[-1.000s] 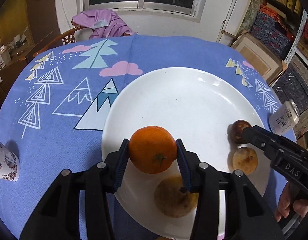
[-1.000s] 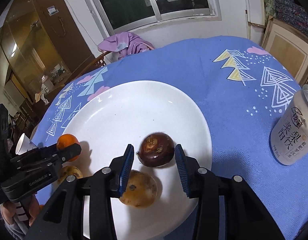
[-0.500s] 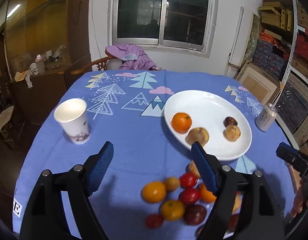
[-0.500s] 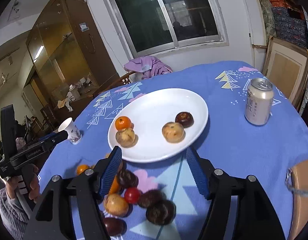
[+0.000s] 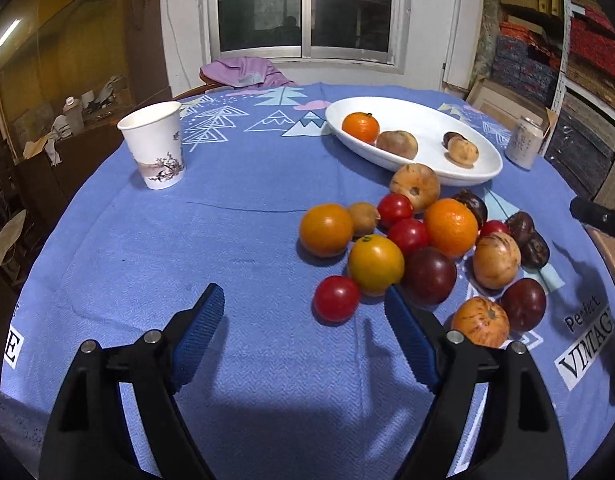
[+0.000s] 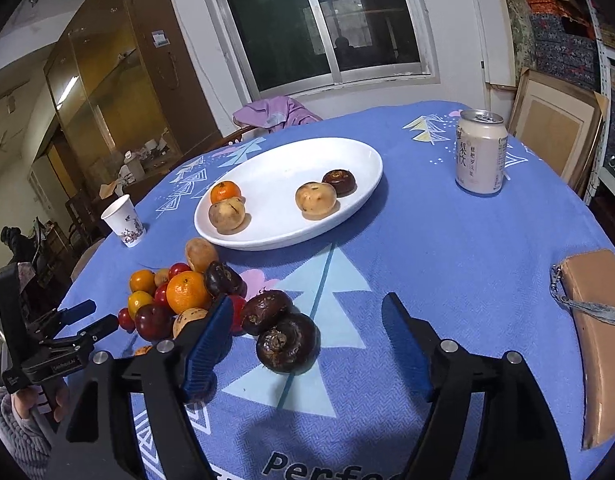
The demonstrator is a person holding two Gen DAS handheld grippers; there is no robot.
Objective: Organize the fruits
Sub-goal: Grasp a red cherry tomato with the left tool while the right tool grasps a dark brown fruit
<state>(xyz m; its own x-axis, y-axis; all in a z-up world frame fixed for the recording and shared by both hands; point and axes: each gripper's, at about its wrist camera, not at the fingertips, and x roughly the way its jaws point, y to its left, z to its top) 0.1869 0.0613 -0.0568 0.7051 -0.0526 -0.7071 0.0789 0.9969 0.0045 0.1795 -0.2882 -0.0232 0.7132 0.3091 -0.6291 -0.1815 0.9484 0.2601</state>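
your right gripper [image 6: 307,344] hangs open and empty; the wrinkled dark-brown round fruit [image 6: 286,343] lies just ahead, nearer its left pad. your left gripper [image 5: 303,332] is open too, the small red tomato [image 5: 336,298] just ahead.

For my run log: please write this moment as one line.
left hand-held gripper open, empty | right hand-held gripper open, empty | plate: four fruits | fruit pile on cloth

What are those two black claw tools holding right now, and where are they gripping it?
Nothing. The left gripper and the right gripper both have their jaws wide open above the blue tablecloth, with no fruit between them.
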